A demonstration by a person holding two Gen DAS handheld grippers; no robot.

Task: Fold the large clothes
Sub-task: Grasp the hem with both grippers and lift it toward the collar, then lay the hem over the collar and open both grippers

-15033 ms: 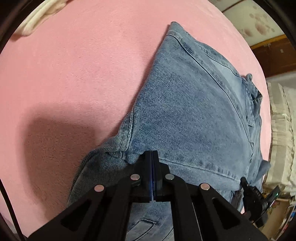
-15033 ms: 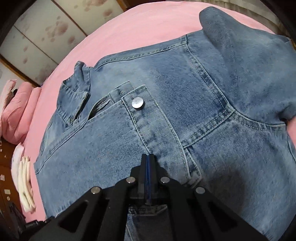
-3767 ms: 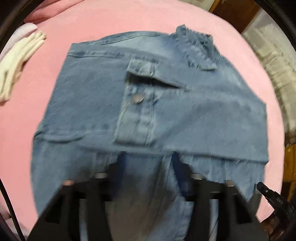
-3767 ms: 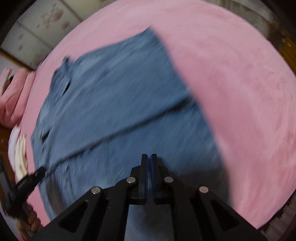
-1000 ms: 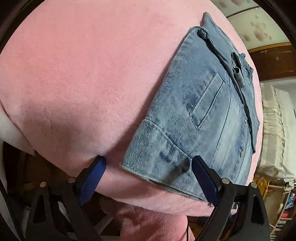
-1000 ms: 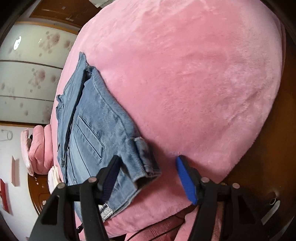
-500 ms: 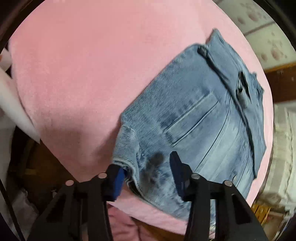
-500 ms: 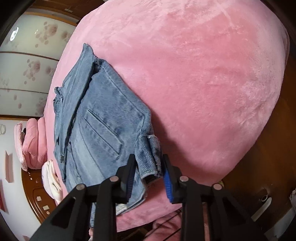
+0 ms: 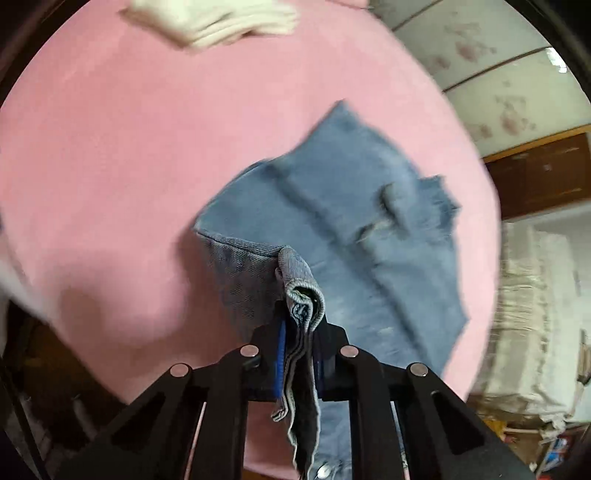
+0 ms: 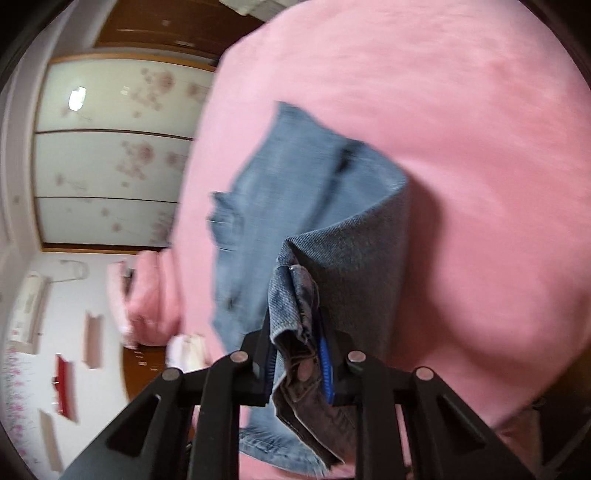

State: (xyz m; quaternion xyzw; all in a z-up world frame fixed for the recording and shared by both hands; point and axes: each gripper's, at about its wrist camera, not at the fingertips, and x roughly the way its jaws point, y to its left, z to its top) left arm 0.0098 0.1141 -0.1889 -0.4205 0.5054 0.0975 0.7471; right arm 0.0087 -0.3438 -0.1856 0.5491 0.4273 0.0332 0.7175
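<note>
A blue denim garment (image 9: 354,229) lies partly folded on a pink plush bed (image 9: 129,166). My left gripper (image 9: 299,354) is shut on a bunched corner of the denim and holds that near edge lifted off the bed. My right gripper (image 10: 297,354) is shut on the other bunched corner, with a metal button visible in the pinched fabric. In the right wrist view the denim (image 10: 295,192) curves up from the pink bed (image 10: 461,147) toward the jaws. The far part of the garment still rests on the bed.
A stack of white folded cloth (image 9: 221,18) lies at the far edge of the bed. A pale heap of fabric (image 9: 532,314) sits to the right. Floral sliding panels (image 10: 110,155) and a pink pillow (image 10: 151,295) show beyond the bed.
Both grippers closed from open onto the near corners of the denim and lifted them up off the bed edge, carrying the fabric toward the far end.
</note>
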